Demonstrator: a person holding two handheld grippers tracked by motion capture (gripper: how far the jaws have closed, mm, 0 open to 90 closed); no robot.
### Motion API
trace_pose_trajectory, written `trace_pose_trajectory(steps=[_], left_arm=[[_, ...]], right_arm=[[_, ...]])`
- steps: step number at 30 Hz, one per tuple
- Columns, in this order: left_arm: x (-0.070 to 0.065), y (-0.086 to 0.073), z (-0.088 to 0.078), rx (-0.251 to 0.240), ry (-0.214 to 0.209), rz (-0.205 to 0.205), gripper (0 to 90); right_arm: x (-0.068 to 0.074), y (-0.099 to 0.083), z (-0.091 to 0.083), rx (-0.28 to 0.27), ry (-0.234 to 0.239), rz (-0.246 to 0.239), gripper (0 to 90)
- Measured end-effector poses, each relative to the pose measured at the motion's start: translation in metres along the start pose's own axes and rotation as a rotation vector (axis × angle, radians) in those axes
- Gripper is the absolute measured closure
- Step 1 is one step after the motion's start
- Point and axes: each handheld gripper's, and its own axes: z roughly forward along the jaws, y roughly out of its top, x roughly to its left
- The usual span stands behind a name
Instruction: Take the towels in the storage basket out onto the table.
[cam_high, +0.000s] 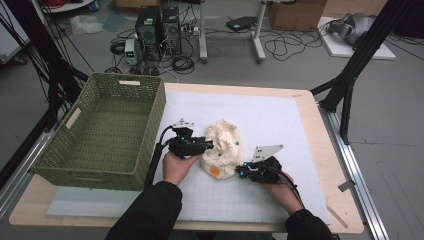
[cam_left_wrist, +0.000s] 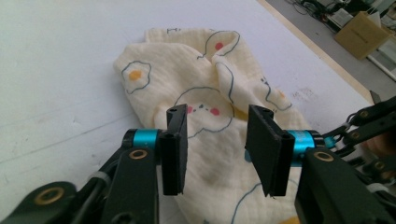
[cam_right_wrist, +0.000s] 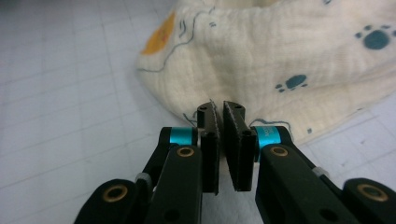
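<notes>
A cream cloth (cam_high: 222, 147) printed with fried eggs and paw marks lies crumpled on the white mat (cam_high: 280, 120). My left gripper (cam_high: 207, 145) reaches in from the cloth's left side. In the left gripper view its jaws stand apart (cam_left_wrist: 217, 116) just above the cloth (cam_left_wrist: 205, 84), not pressing on it. My right gripper (cam_high: 240, 171) is at the cloth's near right edge. In the right gripper view its pads (cam_right_wrist: 221, 108) are closed together on the hem of the cloth (cam_right_wrist: 280, 51).
A green woven basket (cam_high: 155, 120) with nothing in it stands at the left of the table, close beside my left hand. The white gridded mat stretches bare to the right and far side. Black frame legs (cam_high: 350, 75) rise beyond the table's right corner.
</notes>
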Motion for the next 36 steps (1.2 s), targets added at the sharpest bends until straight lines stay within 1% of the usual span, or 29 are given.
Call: trace_pose_trajectory(steps=[4, 5, 7, 10, 13, 15, 16, 17, 19, 21, 23, 24, 25, 26, 28, 29, 30, 32, 33, 34, 36], left_arm=[[0.004, -0.004, -0.003, -0.008, 0.006, -0.008, 61.5], [0.004, -0.004, -0.003, -0.01, 0.008, -0.011, 62.1], [0.005, -0.005, -0.004, -0.011, 0.004, -0.009, 62.2], [0.004, -0.007, -0.003, -0.008, -0.004, -0.01, 62.4], [0.004, -0.009, -0.001, 0.008, 0.003, 0.009, 62.3], [0.003, -0.011, 0.002, 0.017, 0.003, 0.008, 62.0], [0.003, -0.011, 0.004, 0.023, 0.007, 0.011, 61.6], [0.002, -0.012, 0.005, 0.027, 0.009, 0.015, 60.7], [0.002, -0.013, 0.01, 0.03, -0.002, -0.001, 60.2], [0.001, -0.013, 0.017, 0.036, -0.005, -0.012, 59.3], [-0.002, -0.014, 0.026, 0.054, 0.009, -0.008, 59.5], [-0.003, -0.015, 0.029, 0.06, 0.015, -0.009, 59.6], [-0.004, -0.016, 0.033, 0.065, 0.018, -0.013, 59.7], [-0.004, -0.017, 0.037, 0.071, 0.028, -0.018, 60.8], [-0.006, -0.019, 0.043, 0.087, 0.051, -0.013, 64.7], [-0.006, -0.02, 0.047, 0.097, 0.063, -0.012, 66.7], [-0.007, -0.02, 0.047, 0.089, 0.077, -0.002, 69.3], [-0.008, -0.02, 0.049, 0.09, 0.111, 0.016, 78.6], [-0.008, -0.02, 0.049, 0.091, 0.115, 0.022, 82.7], [-0.007, -0.02, 0.048, 0.092, 0.112, 0.024, 83.9], [-0.007, -0.02, 0.048, 0.095, 0.109, 0.035, 85.7]], right_arm=[[-0.001, 0.001, -0.025, -0.06, -0.023, 0.009, 85.3], [-0.001, 0.001, -0.033, -0.081, -0.03, 0.02, 85.3], [-0.002, -0.001, -0.043, -0.099, -0.036, 0.026, 85.3], [0.001, -0.007, -0.059, -0.103, -0.054, 0.03, 85.2], [0.0, -0.016, -0.072, -0.097, -0.088, 0.043, 85.2], [-0.004, -0.024, -0.079, -0.08, -0.114, 0.067, 85.1], [-0.006, -0.027, -0.081, -0.057, -0.131, 0.077, 85.0], [-0.01, -0.033, -0.082, -0.04, -0.141, 0.091, 84.9], [-0.014, -0.04, -0.08, -0.021, -0.144, 0.115, 84.0], [-0.016, -0.042, -0.077, -0.014, -0.151, 0.132, 79.5], [-0.016, -0.04, -0.076, -0.042, -0.135, 0.13, 72.2], [-0.014, -0.037, -0.077, -0.05, -0.144, 0.115, 69.2], [-0.013, -0.036, -0.077, -0.065, -0.135, 0.111, 64.3], [-0.013, -0.034, -0.077, -0.083, -0.128, 0.114, 61.3], [-0.012, -0.033, -0.074, -0.093, -0.111, 0.113, 57.6], [-0.012, -0.032, -0.071, -0.081, -0.103, 0.109, 57.2], [-0.011, -0.032, -0.067, -0.056, -0.101, 0.102, 57.2], [-0.011, -0.032, -0.058, -0.021, -0.092, 0.088, 58.9], [-0.011, -0.031, -0.053, -0.001, -0.091, 0.086, 60.8], [-0.012, -0.031, -0.049, 0.019, -0.099, 0.07, 62.8], [-0.013, -0.03, -0.043, 0.049, -0.102, 0.062, 66.5]])
